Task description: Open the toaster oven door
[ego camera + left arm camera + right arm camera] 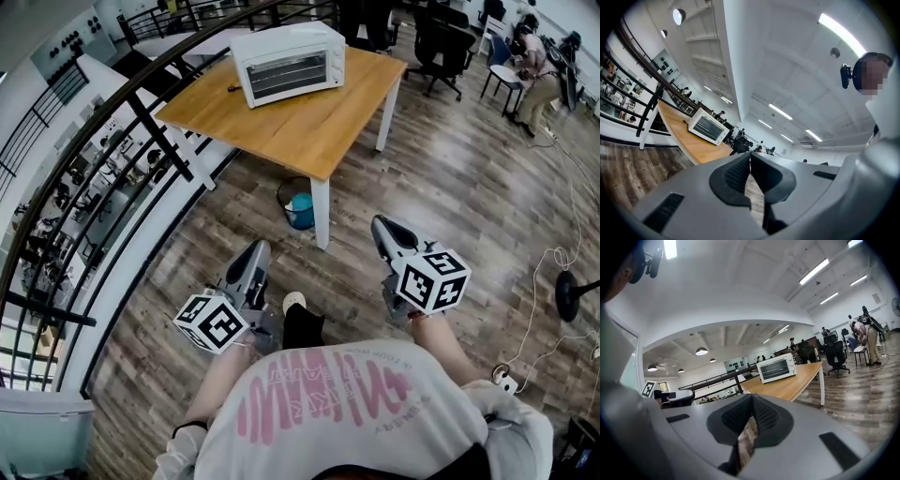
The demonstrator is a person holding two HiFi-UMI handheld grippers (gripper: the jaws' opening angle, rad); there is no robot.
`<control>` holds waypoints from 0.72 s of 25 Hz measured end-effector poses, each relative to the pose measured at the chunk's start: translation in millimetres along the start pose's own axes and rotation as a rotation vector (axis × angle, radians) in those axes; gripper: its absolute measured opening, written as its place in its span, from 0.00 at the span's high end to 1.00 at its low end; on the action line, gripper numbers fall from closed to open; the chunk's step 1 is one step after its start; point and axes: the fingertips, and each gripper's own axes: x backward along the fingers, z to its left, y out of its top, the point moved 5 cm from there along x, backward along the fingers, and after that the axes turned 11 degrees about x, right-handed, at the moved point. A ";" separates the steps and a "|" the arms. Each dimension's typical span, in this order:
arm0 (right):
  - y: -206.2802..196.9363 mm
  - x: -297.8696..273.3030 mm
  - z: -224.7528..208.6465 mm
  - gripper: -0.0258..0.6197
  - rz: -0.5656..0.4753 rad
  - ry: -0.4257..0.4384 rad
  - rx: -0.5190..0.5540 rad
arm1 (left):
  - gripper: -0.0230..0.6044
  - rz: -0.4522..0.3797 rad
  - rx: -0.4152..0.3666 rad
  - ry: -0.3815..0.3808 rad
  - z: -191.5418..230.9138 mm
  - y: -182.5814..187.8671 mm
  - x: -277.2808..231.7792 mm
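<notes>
Toaster oven (pixel 288 62): white, on the far part of the wooden table (pixel 309 141). Its door is shut and its front faces this way.
Left gripper (pixel 257 251): the jaws are closed together with nothing between them. It touches nothing and hangs in the air over the floor, well away from the table.
Right gripper (pixel 383 227): the jaws are closed together too and hold nothing. It is also in the air, well short of the table.
Table edge: the near corner, with a white leg (pixel 322 211), points toward the person.
Bin (pixel 299 203): on the floor just beside that leg.
Railing (pixel 141 112): black bars run along the left side, close to the table's left edge.
Open room: bare wood floor (pixel 450 178) lies between both grippers and the table, and it is wide on the right.
Chairs (pixel 439 37): black, behind the table on the right.
Cord (pixel 553 253): white, lying on the floor far right.
</notes>
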 end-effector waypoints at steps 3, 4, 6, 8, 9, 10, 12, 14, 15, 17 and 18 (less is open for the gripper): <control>3.2 -19.2 -4.4 0.95 0.002 -0.008 0.002 | 0.93 0.007 0.007 -0.006 13.1 8.0 -12.8; 4.8 -26.7 -5.1 0.95 0.002 -0.011 0.003 | 0.93 0.008 0.007 -0.011 18.0 11.8 -16.8; 9.5 -42.7 -5.6 0.95 0.003 -0.011 0.009 | 0.93 0.004 0.004 -0.022 28.5 22.8 -24.7; 15.9 -60.1 -7.4 0.95 0.002 -0.013 0.016 | 0.93 -0.010 0.005 -0.027 38.8 37.6 -34.5; 19.4 -69.3 -9.5 0.95 0.001 -0.016 0.018 | 0.93 -0.015 0.006 -0.029 43.9 45.2 -40.5; 23.1 -78.9 -11.9 0.95 0.001 -0.018 0.018 | 0.93 -0.018 0.006 -0.033 48.9 52.6 -47.3; 30.9 -98.4 -16.8 0.95 0.000 -0.021 0.013 | 0.93 -0.019 0.003 -0.046 57.8 67.1 -61.8; 40.3 -118.1 -21.2 0.95 -0.003 -0.022 0.009 | 0.93 -0.017 -0.007 -0.056 65.4 82.7 -75.9; 45.6 -128.2 -23.2 0.95 -0.006 -0.023 0.010 | 0.93 -0.016 -0.013 -0.061 69.5 90.9 -82.7; 56.9 -148.3 -26.7 0.95 -0.016 -0.027 0.016 | 0.93 -0.012 -0.027 -0.070 79.3 107.2 -95.5; 62.5 -157.8 -27.9 0.95 -0.022 -0.028 0.018 | 0.93 -0.009 -0.032 -0.071 85.0 115.1 -101.3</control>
